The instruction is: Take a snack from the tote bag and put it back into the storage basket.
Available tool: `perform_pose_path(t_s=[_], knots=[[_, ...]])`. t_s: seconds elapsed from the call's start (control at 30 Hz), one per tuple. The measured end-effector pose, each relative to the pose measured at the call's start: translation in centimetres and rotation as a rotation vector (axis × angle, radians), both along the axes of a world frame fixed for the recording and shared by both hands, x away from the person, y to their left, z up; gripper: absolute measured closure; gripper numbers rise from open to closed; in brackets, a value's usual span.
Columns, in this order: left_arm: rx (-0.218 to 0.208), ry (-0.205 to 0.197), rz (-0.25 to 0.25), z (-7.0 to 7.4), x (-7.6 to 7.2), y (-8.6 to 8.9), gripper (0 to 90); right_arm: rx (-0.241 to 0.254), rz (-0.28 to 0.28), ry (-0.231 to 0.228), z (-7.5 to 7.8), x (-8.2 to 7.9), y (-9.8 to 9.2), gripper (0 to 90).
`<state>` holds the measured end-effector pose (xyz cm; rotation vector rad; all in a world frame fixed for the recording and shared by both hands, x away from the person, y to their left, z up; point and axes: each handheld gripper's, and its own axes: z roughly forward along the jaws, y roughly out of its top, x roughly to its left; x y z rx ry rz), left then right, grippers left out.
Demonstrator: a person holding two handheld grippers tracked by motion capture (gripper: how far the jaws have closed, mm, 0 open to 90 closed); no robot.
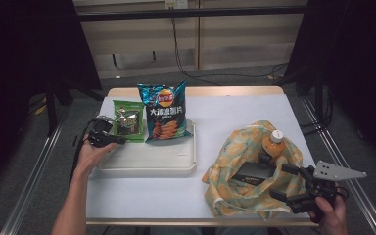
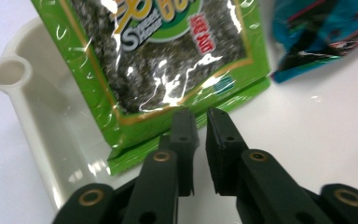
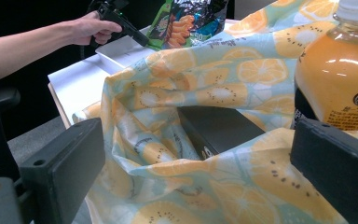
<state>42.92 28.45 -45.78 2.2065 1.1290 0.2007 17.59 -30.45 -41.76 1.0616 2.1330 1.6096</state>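
green seaweed pack: upright at left end of white tray, beside blue chip bag. left gripper: at pack's lower edge, jaws nearly together w/ slim gap, nothing pinched. right gripper: jaws wide apart at rim of fruit-print bag holding juice bottle & dark box, on table.

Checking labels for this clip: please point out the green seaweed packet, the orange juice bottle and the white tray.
green seaweed packet (image 2: 168,60), left gripper view, on its clear front window.
orange juice bottle (image 3: 340,79), right gripper view, on the body above the label.
white tray (image 1: 147,164), high view, on its bare floor near the front rim.
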Motion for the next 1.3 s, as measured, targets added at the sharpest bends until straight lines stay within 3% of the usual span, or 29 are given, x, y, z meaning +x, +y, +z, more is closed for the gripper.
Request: perform_pose_path(t_s=[0.07, 0.17, 0.3, 0.53, 0.67, 0.73, 0.9, 1.03, 1.13, 1.3], knots=[[-0.006, -0.016, -0.006, 0.2, -0.4, 0.1, 79.8, 0.000, 0.003, -0.006, 0.0, 0.0, 0.0, 2.9], [-0.074, -0.034, 0.014, 0.6, -1.1, 0.5, 76.6, -0.001, -0.001, -0.004, 0.0, 0.0, 0.0, 2.9], [-0.133, -0.052, 0.024, 1.2, -2.0, 1.2, 72.6, -0.003, -0.004, -0.003, 0.0, 0.0, -0.1, 3.2], [-0.193, -0.104, -0.003, 1.8, -4.7, 1.8, 64.5, -0.006, -0.003, -0.003, 0.2, 0.0, -0.2, 3.8], [-0.209, -0.127, -0.010, 2.3, -6.1, 1.9, 59.0, -0.013, -0.003, -0.004, 0.2, 0.1, -0.1, 4.9], [-0.193, -0.150, 0.000, 2.6, -6.8, 2.0, 54.1, -0.019, -0.011, -0.003, 0.3, 0.2, -0.1, 6.8], [-0.222, -0.176, 0.013, 3.0, -8.3, 2.7, 46.8, -0.031, -0.012, -0.012, 0.4, 0.3, 0.0, 12.5], [-0.235, -0.233, 0.047, 3.2, -10.0, 3.8, 42.9, -0.050, -0.011, -0.013, 0.5, 0.6, 0.4, 18.7], [-0.219, -0.267, 0.058, 3.2, -11.1, 4.3, 39.7, -0.061, -0.005, -0.009, 0.5, 0.7, 0.6, 22.0], [-0.233, -0.307, 0.025, 3.7, -13.6, 3.5, 37.0, -0.068, 0.019, -0.007, 0.7, 1.2, 0.9, 32.6]])
